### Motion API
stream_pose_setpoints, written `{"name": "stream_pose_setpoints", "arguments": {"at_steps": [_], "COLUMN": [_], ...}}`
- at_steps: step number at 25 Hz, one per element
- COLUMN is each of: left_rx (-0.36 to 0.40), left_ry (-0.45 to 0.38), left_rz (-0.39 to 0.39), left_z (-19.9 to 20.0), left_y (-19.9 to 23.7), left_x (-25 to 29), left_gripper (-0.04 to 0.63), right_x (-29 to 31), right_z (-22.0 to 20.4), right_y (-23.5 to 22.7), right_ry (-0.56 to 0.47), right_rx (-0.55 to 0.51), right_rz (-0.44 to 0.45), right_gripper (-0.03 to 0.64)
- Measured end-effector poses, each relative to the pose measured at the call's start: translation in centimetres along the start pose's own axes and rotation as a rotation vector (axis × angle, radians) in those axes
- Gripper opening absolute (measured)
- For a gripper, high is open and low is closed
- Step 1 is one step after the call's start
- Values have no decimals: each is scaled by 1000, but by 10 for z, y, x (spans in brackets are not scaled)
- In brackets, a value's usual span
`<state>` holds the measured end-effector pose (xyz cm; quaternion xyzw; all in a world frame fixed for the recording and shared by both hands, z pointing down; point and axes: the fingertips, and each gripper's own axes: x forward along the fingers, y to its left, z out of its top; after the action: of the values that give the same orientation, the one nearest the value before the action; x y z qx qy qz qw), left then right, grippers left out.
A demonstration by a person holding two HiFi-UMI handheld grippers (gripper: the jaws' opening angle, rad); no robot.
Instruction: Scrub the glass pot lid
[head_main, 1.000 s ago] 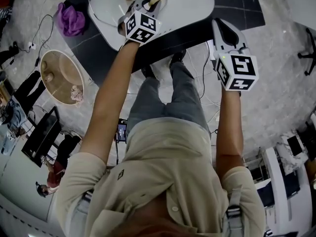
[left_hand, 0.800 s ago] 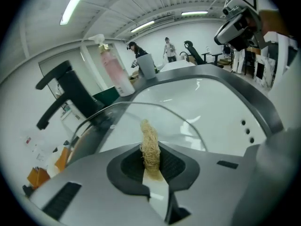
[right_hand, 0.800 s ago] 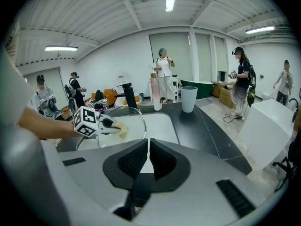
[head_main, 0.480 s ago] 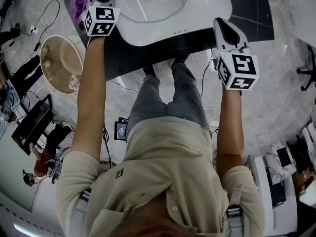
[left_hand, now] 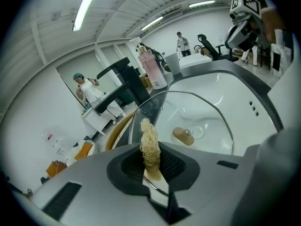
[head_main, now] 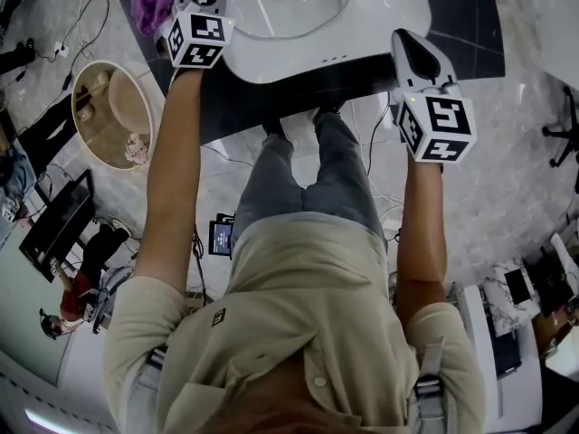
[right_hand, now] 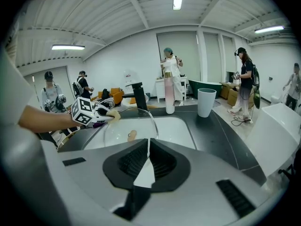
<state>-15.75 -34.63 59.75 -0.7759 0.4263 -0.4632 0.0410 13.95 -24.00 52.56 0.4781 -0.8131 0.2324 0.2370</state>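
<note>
Glass pot lid (left_hand: 207, 119) in sink (left_hand: 244, 91), seemingly propped at tilt, wooden knob (left_hand: 182, 135) toward left gripper (left_hand: 150, 161). Lid lies just ahead, slightly right of its fingers (left_hand: 173, 166), clenched on loofah scrubber (left_hand: 149, 142). Right gripper (right_hand: 148, 161) well apart at desk (right_hand: 221, 131) edge, pressed together, empty. Left nearer.

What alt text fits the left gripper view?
The left gripper is shut on a tan fibrous scrubbing pad that stands up between its grey jaws. Beyond it, a clear round glass pot lid with a wooden knob sits in a white sink basin.
</note>
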Motion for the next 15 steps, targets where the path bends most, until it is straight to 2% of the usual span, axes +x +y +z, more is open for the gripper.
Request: {"name": "stream_pose_setpoints", "arguments": {"at_steps": [5, 10, 13, 15], "left_rx": [12, 33, 44, 65], "left_ry": [13, 27, 9, 1], "left_rz": [-104, -306, -434, -494], "left_z": [3, 18, 39, 53], "left_y": [-53, -151, -210, -237], "left_x": [17, 38, 41, 40], "left_gripper": [54, 54, 54, 54], "right_x": [-3, -12, -19, -23], "right_z": [-10, -26, -34, -37], "right_y": [-8, -23, -36, -44], "right_ry": [3, 9, 12, 11], "right_rx": [26, 56, 72, 81], "right_rz": [-14, -40, -58, -70], "right_gripper": [28, 28, 28, 28]}}
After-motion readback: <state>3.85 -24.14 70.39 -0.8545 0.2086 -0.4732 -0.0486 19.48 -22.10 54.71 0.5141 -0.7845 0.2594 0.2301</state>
